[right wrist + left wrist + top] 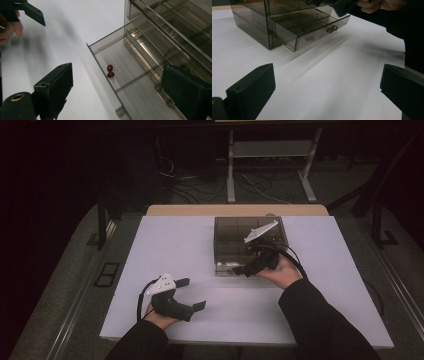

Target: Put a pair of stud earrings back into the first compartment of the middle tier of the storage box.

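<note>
Your left gripper [192,294] rests low near the counter's [165,240] near edge, left of centre, jaws wide apart and empty. Your right gripper [245,269] hangs at the front of the drawer box [235,227], jaws also apart, clamped on nothing; in the right gripper view they straddle the open drawer [140,87].

Location: the box sits right of centre toward the counter's far edge. Its bottom drawer is pulled out toward you. Inside, against the front wall, lie two small red beads [110,71] on thin wire, probably a pair of earrings.

Materials: the box is smoked clear plastic, hard, glossy, square-cornered, with thin walls and inner dividers. The drawer front carries a small metal knob [332,28]. The counter surface is matt white and smooth.

Handling, as judgement:
- The beads look light, hard and round; expect them to roll or squirt out of a flat pinch. Take them across the beads, or by the wire if your jaws close finely enough.
- The wire looks thin enough to bend; close gently.
- The box looks light and likely to slide on the smooth counter; move the drawer by its knob.
</note>
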A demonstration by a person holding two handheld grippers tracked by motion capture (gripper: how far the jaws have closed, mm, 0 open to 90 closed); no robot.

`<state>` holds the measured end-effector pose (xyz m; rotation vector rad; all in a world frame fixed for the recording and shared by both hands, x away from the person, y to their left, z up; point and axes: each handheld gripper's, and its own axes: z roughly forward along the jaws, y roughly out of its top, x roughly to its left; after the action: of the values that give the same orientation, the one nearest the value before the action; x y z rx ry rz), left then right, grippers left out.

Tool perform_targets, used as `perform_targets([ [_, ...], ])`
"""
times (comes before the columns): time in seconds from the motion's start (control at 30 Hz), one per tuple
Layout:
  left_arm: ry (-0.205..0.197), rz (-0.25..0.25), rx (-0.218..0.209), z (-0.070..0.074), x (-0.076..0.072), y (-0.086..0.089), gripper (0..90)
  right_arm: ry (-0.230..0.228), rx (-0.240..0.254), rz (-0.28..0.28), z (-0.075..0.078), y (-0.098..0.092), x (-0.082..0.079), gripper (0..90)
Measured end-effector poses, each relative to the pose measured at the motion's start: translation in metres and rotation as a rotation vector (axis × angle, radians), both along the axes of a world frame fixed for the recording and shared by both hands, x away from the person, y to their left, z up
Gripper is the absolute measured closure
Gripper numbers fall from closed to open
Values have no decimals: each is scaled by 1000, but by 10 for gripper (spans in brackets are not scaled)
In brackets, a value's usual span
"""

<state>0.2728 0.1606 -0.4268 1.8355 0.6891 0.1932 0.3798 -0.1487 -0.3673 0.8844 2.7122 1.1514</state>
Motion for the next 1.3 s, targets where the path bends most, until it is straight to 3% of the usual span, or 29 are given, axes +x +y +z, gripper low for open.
perform_targets([
  [0.03,-1,0,0,0,0,0,0,0,5,-6,1,-3,-2,98],
  [0.07,0,-1,2,0,0,0,0,-3,7,-12,1,-6,-5,11],
  [0.1,1,-1,3,0,0,-1,0,-1,1,-24,1,-9,-7,4],
  [0.57,2,4,-3,0,0,-1,0,-12,43,-89,5,-52,-33,2],
  [1.3,4,18,-4,0,1,2,0,-36,114,-212,-14,-105,-77,3],
])
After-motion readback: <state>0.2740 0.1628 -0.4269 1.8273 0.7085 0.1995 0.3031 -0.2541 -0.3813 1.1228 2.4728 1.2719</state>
